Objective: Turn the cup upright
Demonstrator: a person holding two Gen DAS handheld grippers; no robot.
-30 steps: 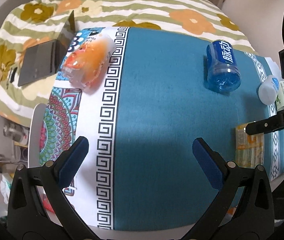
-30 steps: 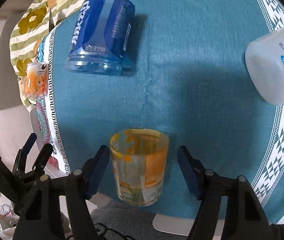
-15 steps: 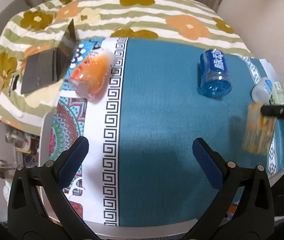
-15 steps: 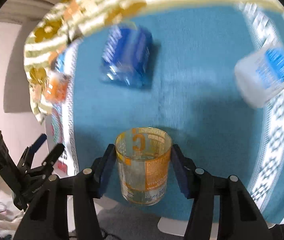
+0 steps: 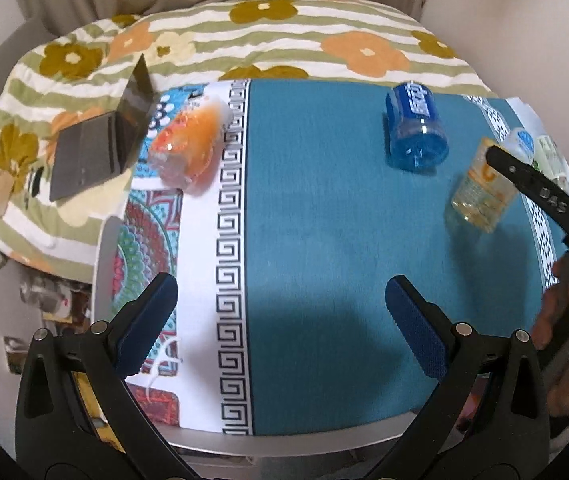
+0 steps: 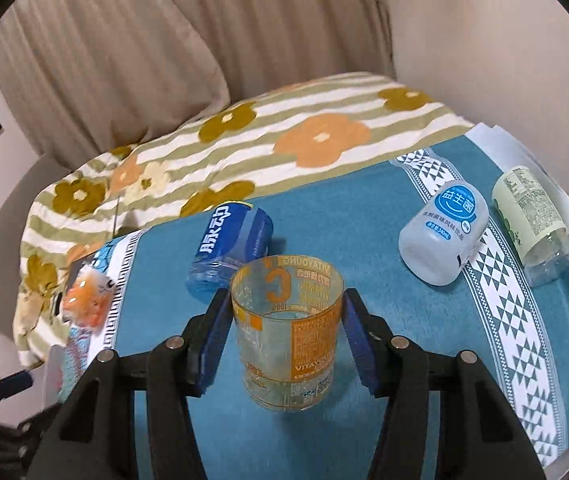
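Observation:
My right gripper (image 6: 286,332) is shut on a clear cup with orange print (image 6: 288,332), mouth up, its base just above or on the teal tablecloth (image 6: 364,216). The same cup shows tilted in the left wrist view (image 5: 480,188), with the right gripper's black finger (image 5: 532,184) across it. My left gripper (image 5: 280,316) is open and empty, low over the near edge of the cloth (image 5: 316,208).
A blue cup (image 6: 228,252) lies on its side behind the held cup. A white bottle (image 6: 444,232) and a green-labelled bottle (image 6: 532,224) lie at the right. An orange cup (image 5: 188,148) lies far left near a laptop (image 5: 100,144). A flowered quilt (image 6: 284,136) lies behind.
My right gripper closed on the orange-print cup lying on its side, lifted it and turned it until its mouth faces up. My left gripper drew back a little and stayed open.

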